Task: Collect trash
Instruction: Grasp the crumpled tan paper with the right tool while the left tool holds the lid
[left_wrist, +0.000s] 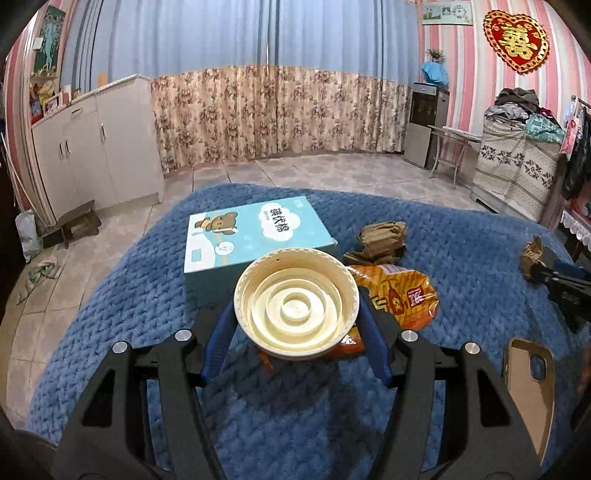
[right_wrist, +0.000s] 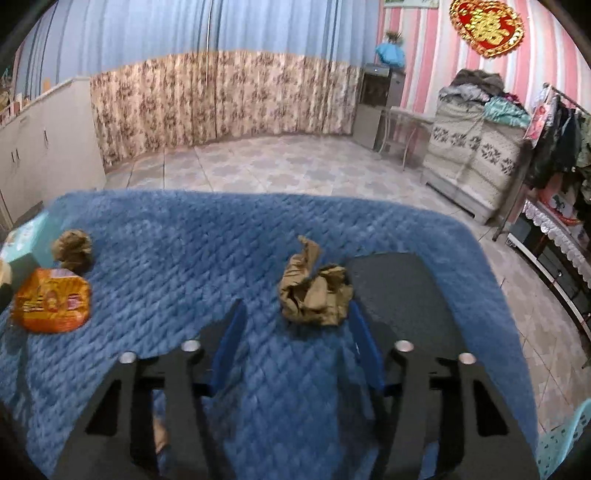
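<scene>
two claws work a blue blanket (right_wrist: 155, 236): the left claw (left_wrist: 295, 321) clamps a cream lid (left_wrist: 296, 308), hollow side facing the camera. the right claw (right_wrist: 295, 325), half open, touches crumpled paper (right_wrist: 314, 291) with one finger only; the wad, long axis running upward, could squirt sideways if pinched off-centre. a snack bag (right_wrist: 51, 304) and second wad (right_wrist: 72, 249) wait.
</scene>
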